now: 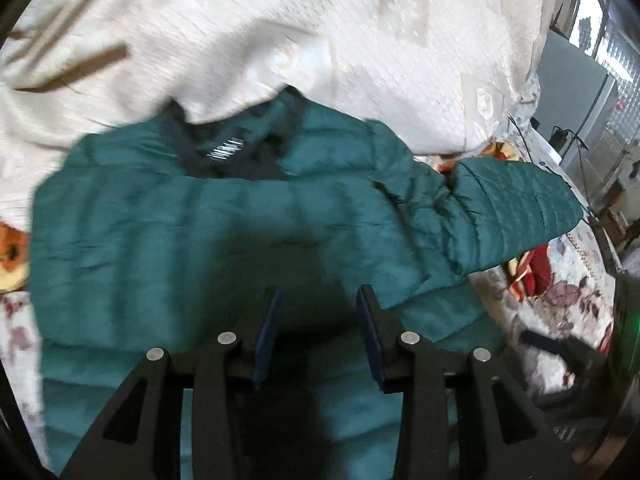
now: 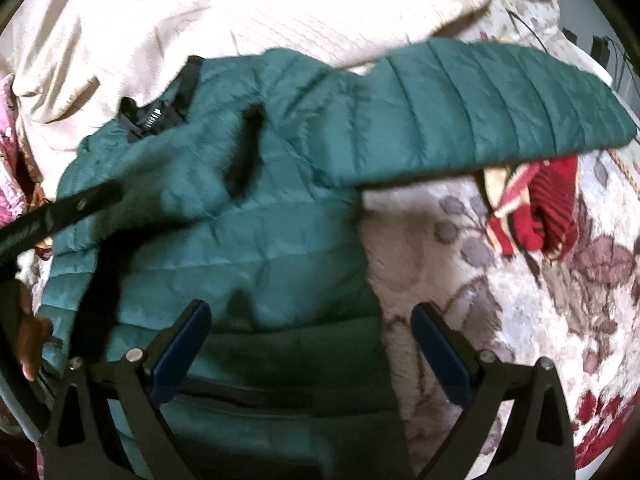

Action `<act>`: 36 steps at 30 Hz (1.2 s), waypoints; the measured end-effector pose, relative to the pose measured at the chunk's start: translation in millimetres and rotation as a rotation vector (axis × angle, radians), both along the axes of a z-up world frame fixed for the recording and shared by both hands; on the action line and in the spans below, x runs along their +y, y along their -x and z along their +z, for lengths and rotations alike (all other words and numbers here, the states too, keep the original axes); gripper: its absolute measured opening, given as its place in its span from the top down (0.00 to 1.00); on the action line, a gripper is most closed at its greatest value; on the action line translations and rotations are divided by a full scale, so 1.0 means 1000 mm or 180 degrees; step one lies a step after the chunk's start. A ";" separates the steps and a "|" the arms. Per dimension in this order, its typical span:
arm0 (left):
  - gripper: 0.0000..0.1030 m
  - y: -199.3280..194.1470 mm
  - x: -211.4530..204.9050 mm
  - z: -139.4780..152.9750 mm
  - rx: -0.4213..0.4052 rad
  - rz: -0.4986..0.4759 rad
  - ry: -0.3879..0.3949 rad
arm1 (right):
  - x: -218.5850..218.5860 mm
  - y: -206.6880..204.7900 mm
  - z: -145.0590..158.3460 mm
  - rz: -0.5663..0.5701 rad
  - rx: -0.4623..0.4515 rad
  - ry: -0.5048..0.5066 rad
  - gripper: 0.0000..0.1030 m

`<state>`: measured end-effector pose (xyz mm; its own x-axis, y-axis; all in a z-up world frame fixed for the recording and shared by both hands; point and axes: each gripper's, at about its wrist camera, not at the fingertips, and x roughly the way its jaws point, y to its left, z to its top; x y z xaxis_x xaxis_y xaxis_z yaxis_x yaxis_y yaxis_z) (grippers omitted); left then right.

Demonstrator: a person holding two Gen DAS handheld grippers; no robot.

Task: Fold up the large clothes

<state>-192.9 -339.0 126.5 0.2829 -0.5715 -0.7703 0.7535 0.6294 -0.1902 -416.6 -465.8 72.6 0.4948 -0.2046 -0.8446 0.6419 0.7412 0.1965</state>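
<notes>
A: From my left camera, what lies along the left edge?

B: The green jacket (image 1: pixel 224 232) runs nearly to the left edge, lying on a flowered bedspread (image 1: pixel 560 292). A cream blanket (image 1: pixel 280 32) is heaped just behind its collar. My left tongs (image 1: pixel 318 296) hang low over the jacket's middle, fingers parted by a moderate gap, holding nothing.

A: And further right?

B: One sleeve (image 1: pixel 516 208) sticks out to the right over the bedspread. On my right camera the jacket (image 2: pixel 248 232) fills the left and centre, its side edge running down between my fingers. The right tongs (image 2: pixel 310 314) are spread wide and empty, left finger over the jacket, right finger over bare bedspread (image 2: pixel 540 320). The sleeve (image 2: pixel 500 108) stretches rightward, with a red striped cloth (image 2: pixel 540 208) just below it. Open bedspread lies right of the jacket.
</notes>
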 end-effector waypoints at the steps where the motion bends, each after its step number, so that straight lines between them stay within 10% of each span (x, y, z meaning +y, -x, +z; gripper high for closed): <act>1: 0.82 -0.004 0.016 0.004 -0.0047 0.0065 -0.0014 | 0.001 -0.003 0.003 0.0024 -0.0030 -0.0008 0.01; 11: 0.82 -0.068 0.112 0.000 -0.0429 0.0923 -0.0341 | -0.035 -0.081 0.001 0.0065 -0.0174 -0.0108 0.05; 17: 0.82 -0.099 0.129 -0.021 -0.0260 0.1285 -0.0319 | -0.052 -0.124 -0.027 0.0187 -0.0162 -0.0354 0.63; 21: 0.82 -0.109 0.123 -0.037 -0.0202 0.1316 -0.0371 | -0.042 -0.138 -0.005 0.0345 -0.0119 0.0226 0.81; 29: 0.82 -0.115 0.110 -0.058 -0.0163 0.1387 -0.0429 | -0.055 -0.153 -0.030 0.0263 0.0241 0.0476 0.81; 36: 0.82 -0.107 0.112 -0.042 -0.0224 0.1361 -0.0381 | -0.051 -0.129 0.005 0.0154 -0.0062 0.0252 0.43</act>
